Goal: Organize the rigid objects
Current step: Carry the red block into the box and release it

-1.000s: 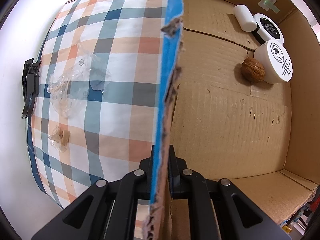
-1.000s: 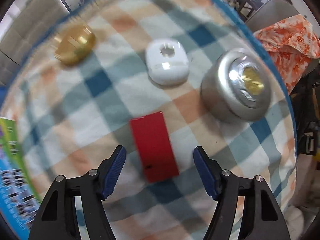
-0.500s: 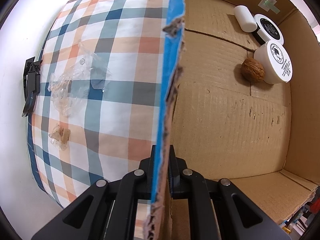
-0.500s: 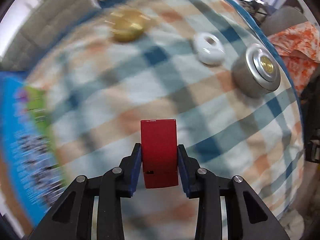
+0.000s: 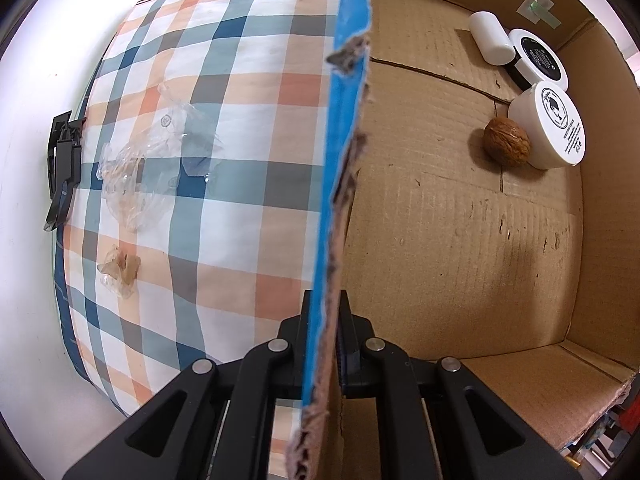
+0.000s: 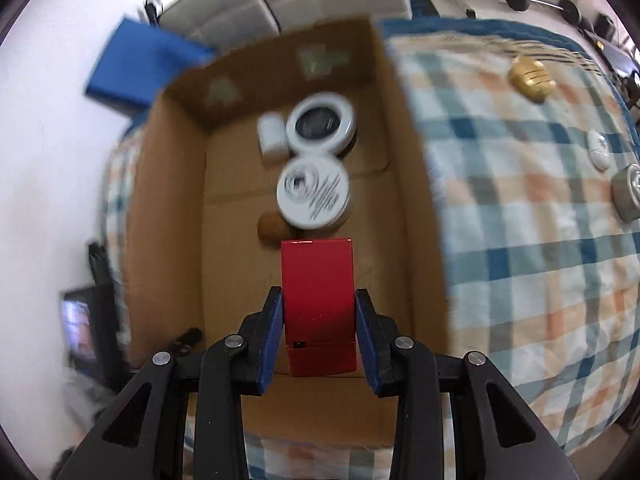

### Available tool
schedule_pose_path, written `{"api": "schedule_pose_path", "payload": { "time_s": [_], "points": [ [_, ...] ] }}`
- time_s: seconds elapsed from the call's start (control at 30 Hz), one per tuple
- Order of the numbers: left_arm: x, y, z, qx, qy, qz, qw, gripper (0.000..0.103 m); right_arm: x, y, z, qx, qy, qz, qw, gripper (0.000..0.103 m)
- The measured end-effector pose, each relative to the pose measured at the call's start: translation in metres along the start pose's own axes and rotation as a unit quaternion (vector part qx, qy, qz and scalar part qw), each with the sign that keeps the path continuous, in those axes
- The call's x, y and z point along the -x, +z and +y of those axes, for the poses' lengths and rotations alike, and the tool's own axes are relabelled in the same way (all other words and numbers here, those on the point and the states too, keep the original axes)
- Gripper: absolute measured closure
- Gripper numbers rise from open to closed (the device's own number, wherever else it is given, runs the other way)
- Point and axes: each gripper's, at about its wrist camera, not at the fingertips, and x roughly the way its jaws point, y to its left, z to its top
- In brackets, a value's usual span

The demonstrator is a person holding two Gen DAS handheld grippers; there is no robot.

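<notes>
The left claw (image 5: 325, 334) is pinched on the torn side wall of the box (image 5: 340, 168), one finger outside on the blue face, the other inside against bare cardboard. Ahead of it and to its right, deep in the box, a walnut (image 5: 506, 141) sits touching a white jar (image 5: 548, 125); beyond those lie a dark-lidded jar (image 5: 538, 60) and a small white cylinder (image 5: 490, 38). To the claw's left, out on the checked cloth (image 5: 240, 128), lies crumpled clear plastic (image 5: 156, 160). The right claw (image 6: 319, 330) grips a red block (image 6: 318, 300) by its long sides, held over the open box (image 6: 416, 208), with the jars just ahead of the block's far end. Off to this claw's right, on the cloth (image 6: 532, 240), a gold piece (image 6: 531, 73), a white disc (image 6: 599, 149) and a silver round thing (image 6: 628, 196) rest apart from one another. This view is blurred.
</notes>
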Motion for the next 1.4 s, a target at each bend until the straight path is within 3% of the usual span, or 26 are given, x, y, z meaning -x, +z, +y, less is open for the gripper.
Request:
{"api": "schedule_pose_path", "payload": {
  "time_s": [0.27, 0.77, 0.83, 0.87, 1.17, 1.2, 1.27, 1.33, 1.4],
  "points": [
    [-0.001, -0.002, 0.000, -0.001, -0.001, -0.001, 1.0000, 0.097, -0.067, -0.011, 0.017, 0.030, -0.053, 0.056, 0.997, 0.066],
    [-0.002, -0.001, 0.000, -0.003, -0.002, 0.000, 1.0000, 0.097, -0.089, -0.009, 0.008, 0.011, -0.073, 0.102, 0.992, 0.064],
    [-0.001, -0.001, -0.001, -0.004, -0.001, 0.000, 1.0000, 0.097, -0.091, -0.011, 0.004, 0.012, -0.073, 0.120, 0.990, 0.055],
    [-0.001, -0.001, -0.001, -0.004, -0.001, 0.000, 1.0000, 0.097, -0.089, -0.012, 0.003, 0.011, -0.068, 0.121, 0.990, 0.044],
    [-0.001, -0.003, -0.003, -0.005, 0.000, -0.001, 1.0000, 0.097, -0.051, -0.016, 0.010, 0.026, -0.046, 0.074, 0.996, 0.025],
    [0.000, -0.004, -0.004, -0.005, 0.000, -0.002, 1.0000, 0.097, -0.045, -0.017, 0.010, 0.027, -0.042, 0.066, 0.997, 0.018],
    [0.001, -0.005, -0.003, -0.004, 0.000, -0.003, 1.0000, 0.097, -0.026, -0.016, 0.004, 0.020, -0.041, 0.031, 0.999, 0.000],
    [0.001, -0.006, -0.003, -0.003, -0.001, -0.004, 1.0000, 0.097, -0.003, -0.016, -0.008, 0.000, -0.032, -0.020, 0.999, 0.000],
    [0.002, -0.007, -0.004, -0.005, -0.001, -0.006, 1.0000, 0.097, 0.011, -0.008, -0.023, -0.021, -0.008, -0.044, 0.999, 0.000]
  ]
}}
